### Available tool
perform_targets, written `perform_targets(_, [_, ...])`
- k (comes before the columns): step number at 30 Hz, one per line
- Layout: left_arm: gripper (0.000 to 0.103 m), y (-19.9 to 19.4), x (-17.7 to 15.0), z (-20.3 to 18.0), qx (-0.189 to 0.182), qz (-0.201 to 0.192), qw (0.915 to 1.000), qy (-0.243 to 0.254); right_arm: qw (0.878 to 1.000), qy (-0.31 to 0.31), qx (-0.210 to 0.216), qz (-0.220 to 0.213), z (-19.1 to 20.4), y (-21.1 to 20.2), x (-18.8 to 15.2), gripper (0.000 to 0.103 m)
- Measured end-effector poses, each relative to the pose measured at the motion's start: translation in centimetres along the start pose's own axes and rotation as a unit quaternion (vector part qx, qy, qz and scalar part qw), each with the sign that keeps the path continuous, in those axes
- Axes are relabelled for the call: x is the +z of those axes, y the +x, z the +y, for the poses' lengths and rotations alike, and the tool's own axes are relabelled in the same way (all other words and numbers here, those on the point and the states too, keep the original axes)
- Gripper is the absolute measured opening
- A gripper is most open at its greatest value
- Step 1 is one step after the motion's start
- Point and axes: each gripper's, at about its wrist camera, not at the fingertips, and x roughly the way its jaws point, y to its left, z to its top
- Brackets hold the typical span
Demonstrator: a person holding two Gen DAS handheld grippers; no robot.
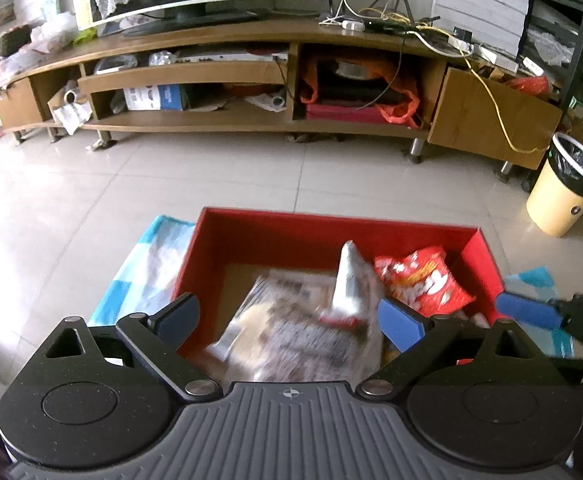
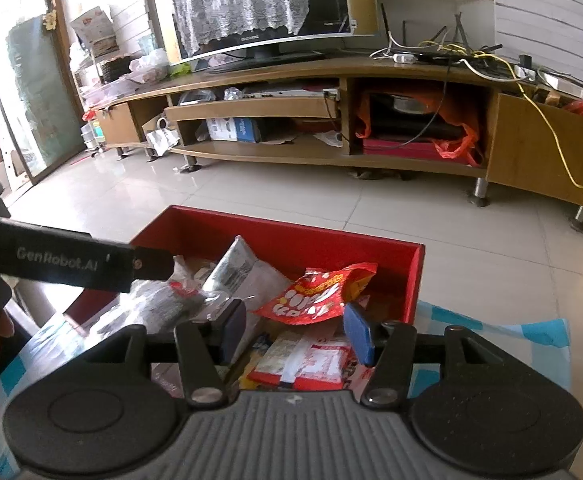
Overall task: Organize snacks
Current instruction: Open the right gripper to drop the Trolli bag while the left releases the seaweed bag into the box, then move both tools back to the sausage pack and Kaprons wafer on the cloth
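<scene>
Left gripper: spread over clear bag | right gripper: spread, empty | red box: clear bag, red packet, other snacks.

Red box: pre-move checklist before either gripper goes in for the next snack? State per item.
1. Left gripper open: ok, jaws wide, nothing pinched.
2. Right gripper open: ok, empty.
3. Red box accessible: ok, top open, on the blue-and-white cloth.
4. Clear snack bag settled: cannot tell, it is motion-blurred under the left gripper.
5. Red snack bag inside box: ok, on top of the pile.
6. Grippers apart: not ok, both crowd the box.
</scene>
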Motion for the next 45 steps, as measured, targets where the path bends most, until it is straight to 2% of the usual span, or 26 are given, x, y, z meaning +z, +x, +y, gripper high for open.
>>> perform_targets(3, [0.098,-0.9,-1.4,1.6,0.012,0.007,0.9999,0.001,1.000,-0.013,0.008,0.004,0.8,-0.5,-0.5,0.054])
perform_targets(7, [0.099,-2.5,-3.3,4.5,0.018,0.018,0.9996,-0.009,0.998,-0.045,0.039,0.016,2.8,-1.6,-1.8,0.056])
perform_targets(13, [0.100,-3.7,-7.7,7.8,0.005,0.070,0.9960,-0.055,0.993,-0.073,0.089,0.037,5.5,-3.2,-4.1,0.058])
perform_targets(15, [0.100,-3.3,-9.1,7.7,0.006,0.095,0.9938,-0.058,0.991,-0.074,0.098,0.047,5.9,-3.3,-4.6,0.058])
perform_targets(18, [0.100,-2.0,-10.8,6.7,0.027,0.120,0.9913,-0.046,0.991,-0.082,0.093,0.057,6.1,-3.0,-5.2,0.058])
perform_targets(24, [0.099,0.8,-11.4,5.5,0.050,0.149,0.9871,-0.031,0.991,-0.073,0.083,0.080,5.4,-2.0,-6.0,0.058])
perform_targets(26, [0.096,1.6,-11.6,5.5,0.056,0.160,0.9849,-0.034,0.991,-0.061,0.085,0.086,5.0,-1.5,-6.0,0.058])
perform_targets(28, [0.093,1.7,-11.9,6.0,0.043,0.166,0.9839,-0.052,0.991,-0.053,0.088,0.090,4.9,-1.0,-5.9,0.058])
perform_targets(30, [0.084,1.2,-11.9,6.3,0.037,0.165,0.9842,-0.054,0.990,-0.054,0.088,0.092,5.2,-0.5,-5.8,0.058])
perform_targets(31, [0.077,0.8,-12.0,6.4,0.037,0.165,0.9841,-0.053,0.990,-0.053,0.089,0.092,5.3,-0.3,-5.8,0.058])
perform_targets(32, [0.075,0.5,-12.2,6.5,0.037,0.167,0.9841,-0.050,0.990,-0.053,0.091,0.092,5.5,0.0,-5.8,0.058])
perform_targets(42, [0.075,-2.1,-15.6,5.0,0.002,0.173,0.9848,-0.018,0.986,-0.047,0.112,0.111,7.7,3.0,-6.4,0.060])
perform_targets(45, [0.075,-2.5,-16.1,5.0,-0.008,0.175,0.9843,-0.021,0.984,-0.060,0.125,0.112,8.6,4.0,-6.6,0.071])
